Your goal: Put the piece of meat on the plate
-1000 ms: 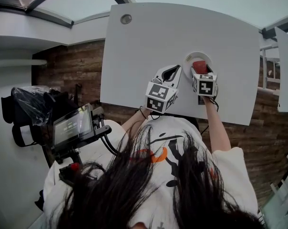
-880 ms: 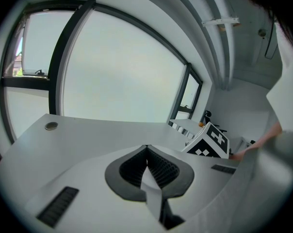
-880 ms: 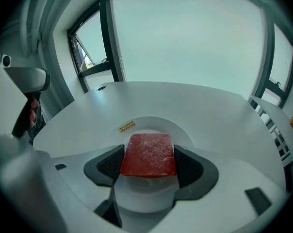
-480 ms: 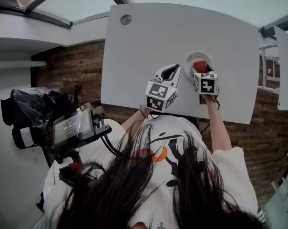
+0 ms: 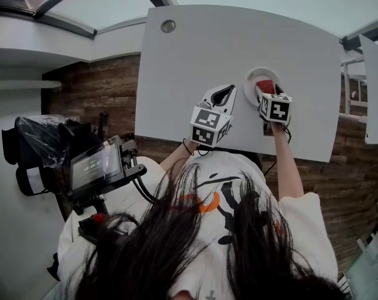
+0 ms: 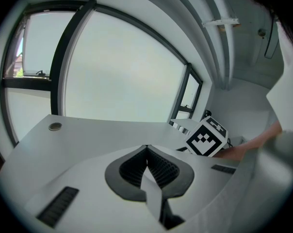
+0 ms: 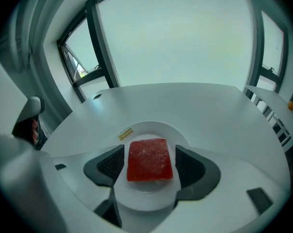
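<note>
A red square piece of meat [image 7: 150, 159] lies flat on the small white round plate [image 7: 147, 130]. My right gripper [image 7: 149, 153] is open, with one dark pad on each side of the meat and a thin gap between each pad and it. In the head view the meat [image 5: 265, 87] sits on the plate [image 5: 251, 78] just ahead of the right gripper [image 5: 266, 91]. My left gripper [image 5: 223, 94] hovers to the plate's left. Its jaws [image 6: 146, 150] are shut with their tips touching and nothing between them.
The plate stands on a white table [image 5: 195, 55] with a round grommet [image 5: 168, 25] at its far left. A yellow sticker [image 7: 125, 134] marks the plate's rim. A screen on a stand [image 5: 95, 165] sits left of the person. Another white tabletop [image 5: 377, 92] lies at the right.
My right gripper has shifted slightly to the right. The meat stays on the plate. The left gripper has barely moved.
</note>
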Demonstrator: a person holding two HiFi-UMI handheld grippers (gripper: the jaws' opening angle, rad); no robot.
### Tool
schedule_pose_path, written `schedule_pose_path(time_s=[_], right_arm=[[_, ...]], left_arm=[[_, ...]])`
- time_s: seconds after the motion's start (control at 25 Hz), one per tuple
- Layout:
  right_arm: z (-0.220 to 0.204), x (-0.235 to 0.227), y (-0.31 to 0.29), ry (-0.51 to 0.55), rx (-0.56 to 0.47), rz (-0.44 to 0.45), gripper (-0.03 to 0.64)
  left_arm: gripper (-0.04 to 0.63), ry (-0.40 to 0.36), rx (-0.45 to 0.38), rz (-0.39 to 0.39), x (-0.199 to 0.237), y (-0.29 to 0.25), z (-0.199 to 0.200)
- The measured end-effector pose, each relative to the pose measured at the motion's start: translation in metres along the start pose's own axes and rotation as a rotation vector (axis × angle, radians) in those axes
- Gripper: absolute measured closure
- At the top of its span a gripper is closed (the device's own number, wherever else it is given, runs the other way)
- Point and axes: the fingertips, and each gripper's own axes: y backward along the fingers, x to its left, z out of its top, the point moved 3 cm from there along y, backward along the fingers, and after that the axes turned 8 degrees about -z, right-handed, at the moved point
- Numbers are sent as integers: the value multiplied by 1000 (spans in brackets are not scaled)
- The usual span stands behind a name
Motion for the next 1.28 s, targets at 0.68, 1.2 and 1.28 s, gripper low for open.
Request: schedule_pose_path(time_s=[0.68, 1.2, 1.28], right_arm=[[14, 30, 104, -366, -273, 9, 301], [-60, 76, 170, -588, -328, -48, 413], [-72, 78, 177, -607, -322, -60, 413]], left_arm=[[589, -51, -6, -108, -18, 39, -1], [589, -40, 90, -256, -51, 75, -63], [589, -41, 109, -280, -59, 78, -71]])
